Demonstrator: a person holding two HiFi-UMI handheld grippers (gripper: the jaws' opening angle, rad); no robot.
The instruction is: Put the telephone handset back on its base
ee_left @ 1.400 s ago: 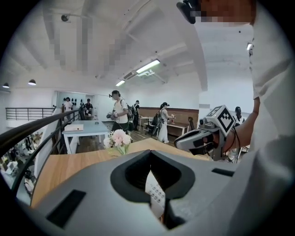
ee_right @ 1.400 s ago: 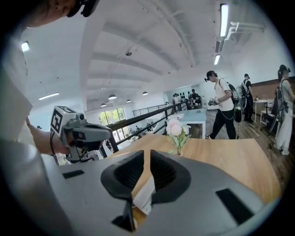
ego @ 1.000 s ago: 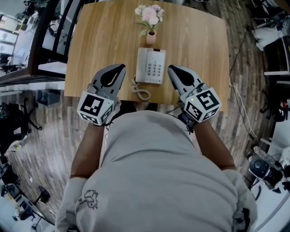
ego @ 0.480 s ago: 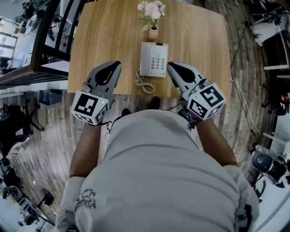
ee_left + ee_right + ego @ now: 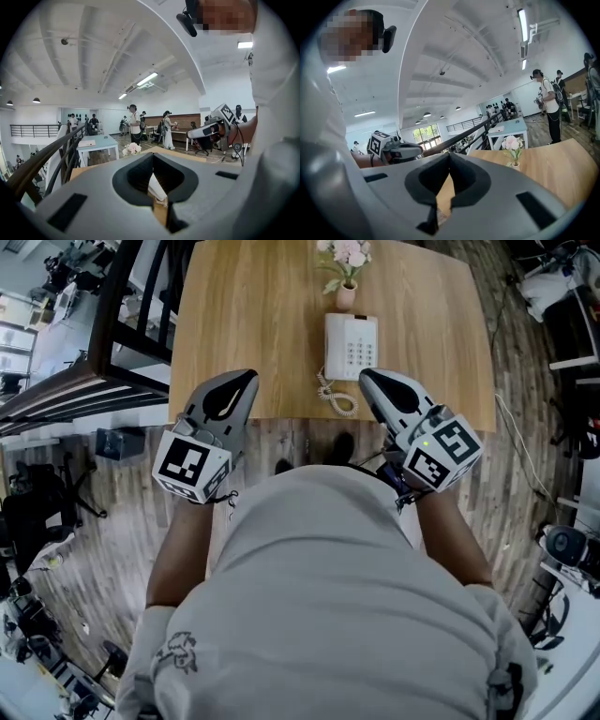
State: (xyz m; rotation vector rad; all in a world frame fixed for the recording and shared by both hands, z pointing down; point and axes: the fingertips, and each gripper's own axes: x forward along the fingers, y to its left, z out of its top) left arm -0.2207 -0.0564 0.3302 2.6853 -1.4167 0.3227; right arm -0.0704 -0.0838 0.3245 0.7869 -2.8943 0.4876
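The left gripper [image 5: 249,379] has its jaws pressed together, tips meeting, and nothing sits in the hollow behind them. The right gripper [image 5: 366,377] is the same: its jaws are closed tip to tip and grip nothing. Both point forward over the near edge of the wooden table [image 5: 253,315], well apart from each other.

The white telephone [image 5: 351,346] lies on the table ahead of the jaws. It is off to the right of the left gripper's tips, and just ahead and slightly left of the right gripper's tips. Its handset [image 5: 335,345] appears to lie along the left side of the base, beside the keypad. The coiled cord [image 5: 338,401] hangs over the table edge, just beside the right jaw tips on their left. Neither gripper touches the phone or the cord.

Beyond the telephone, further from the jaws, stands a small pink vase of flowers [image 5: 345,289]. In the left gripper view a sliver of the white phone shows through the hollow of the closed jaws. Several people stand in the room far beyond the jaws.
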